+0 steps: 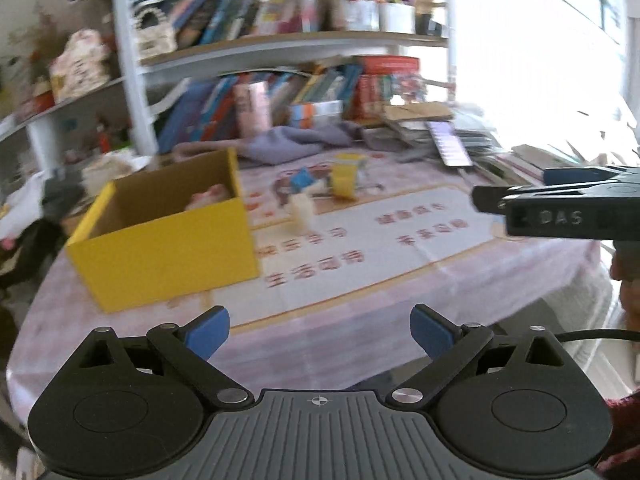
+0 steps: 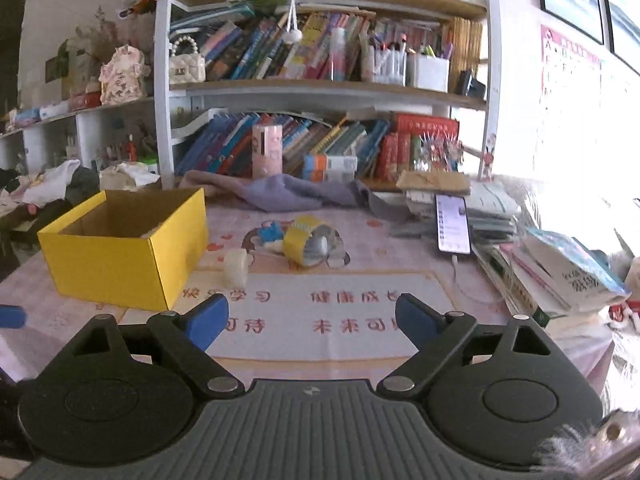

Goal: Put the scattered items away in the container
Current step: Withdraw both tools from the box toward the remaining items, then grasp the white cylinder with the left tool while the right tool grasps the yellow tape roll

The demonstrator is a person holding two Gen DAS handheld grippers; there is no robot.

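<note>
My left gripper (image 1: 320, 332) hangs over the near edge of the surface (image 1: 360, 280) with its blue-padded fingers (image 1: 208, 332) spread apart and nothing between them. My right gripper (image 2: 312, 322) sits likewise, fingers (image 2: 418, 320) apart and empty.

The yellow box (image 2: 120, 268) stands open-topped at the left of the surface. From the right wrist view I see only bare cardboard inside; its floor is hidden by the near wall. The left wrist view shows something pale pink (image 1: 210, 196) inside against the far right corner, but motion blur prevents identification.

Right of the box, apart from it, stands a small white tape roll (image 2: 235, 267). Farther back lies a yellow tape roll (image 2: 306, 240) on its side, touching a blue-and-white item (image 2: 270, 236) whose shape I cannot resolve against the printed mat.

A phone (image 2: 452, 224) rests on stacked books (image 2: 560, 276) at the right; the stack is partly washed out by window glare. A grey cloth (image 2: 296, 194) lies at the far edge below the bookshelf (image 2: 320, 88).

In the left wrist view the right gripper enters from the right edge, cut off by the frame.
</note>
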